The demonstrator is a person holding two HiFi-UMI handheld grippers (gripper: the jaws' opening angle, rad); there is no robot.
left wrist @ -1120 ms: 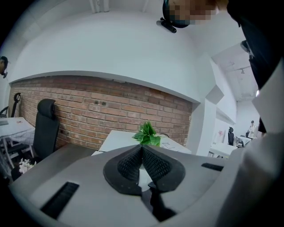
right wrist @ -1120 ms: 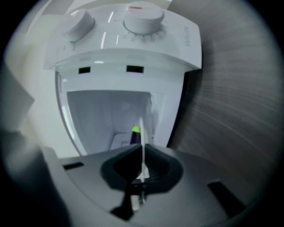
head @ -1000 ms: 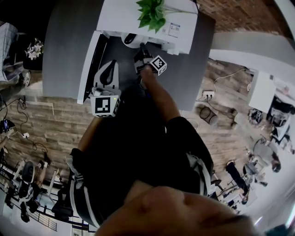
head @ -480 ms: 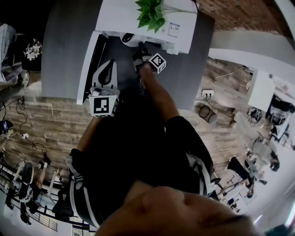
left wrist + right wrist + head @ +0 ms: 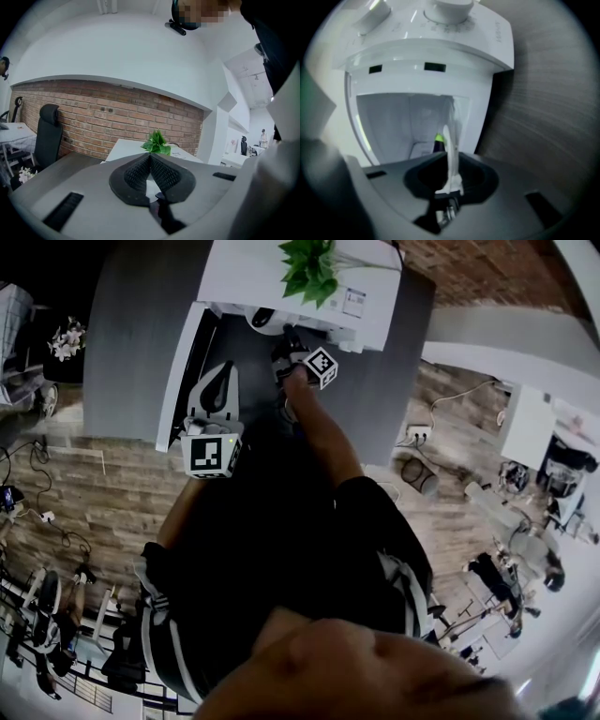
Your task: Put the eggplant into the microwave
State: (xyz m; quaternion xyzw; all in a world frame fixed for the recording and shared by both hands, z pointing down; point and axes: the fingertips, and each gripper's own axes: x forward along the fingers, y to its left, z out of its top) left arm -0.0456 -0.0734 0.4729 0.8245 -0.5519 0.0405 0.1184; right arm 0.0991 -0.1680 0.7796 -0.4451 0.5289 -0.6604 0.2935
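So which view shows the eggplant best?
The right gripper view: the eggplant shows there as a dark body with a green stem end, inside the open microwave, though only part of it is in sight. The head view and the left gripper view show just the microwave's outside and no eggplant.

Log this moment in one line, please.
microwave open | right gripper jaws opening, plate rim between | eggplant inside | left gripper shut

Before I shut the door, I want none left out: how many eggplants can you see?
1. The eggplant sits inside the open microwave, green stem end showing in the right gripper view. Others may be hidden from these views.
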